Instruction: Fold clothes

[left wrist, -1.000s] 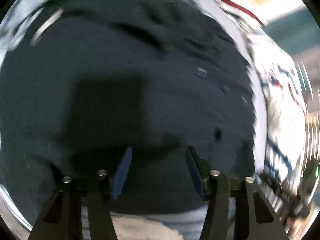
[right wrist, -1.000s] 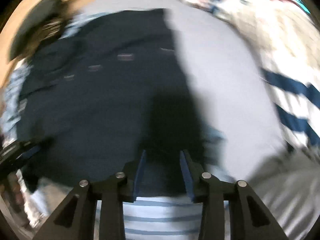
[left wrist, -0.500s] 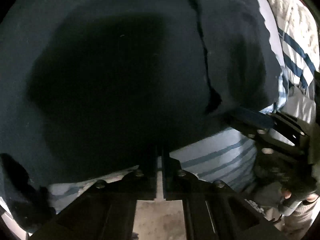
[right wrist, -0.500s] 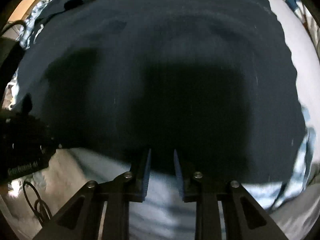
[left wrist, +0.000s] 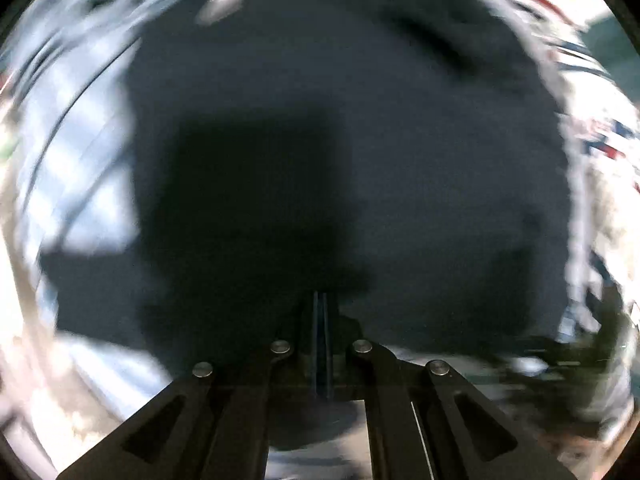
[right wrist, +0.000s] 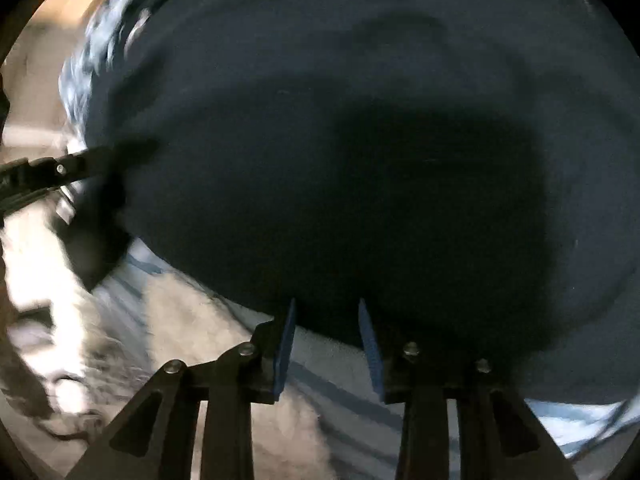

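A dark navy shirt lies spread over pale blue striped bedding and fills most of both views. My left gripper points straight down with its jaws pressed together on the shirt's near edge; dark cloth surrounds the tips. The right wrist view shows the same shirt and the left gripper reaching in from the left, with a corner of cloth drooping beneath it. My right gripper hangs at the shirt's hem, its jaws opening. The hem lies between the blue pads, which do not press on it.
Striped bedding and a fluffy pale cover lie in front of the hem. A white cloth with red and blue pattern borders the shirt on the right. A wooden surface shows at top left.
My left gripper went from open to shut at the shirt's edge, then swept sideways. My right gripper came down to the hem, narrowed its jaws, then widened them again.
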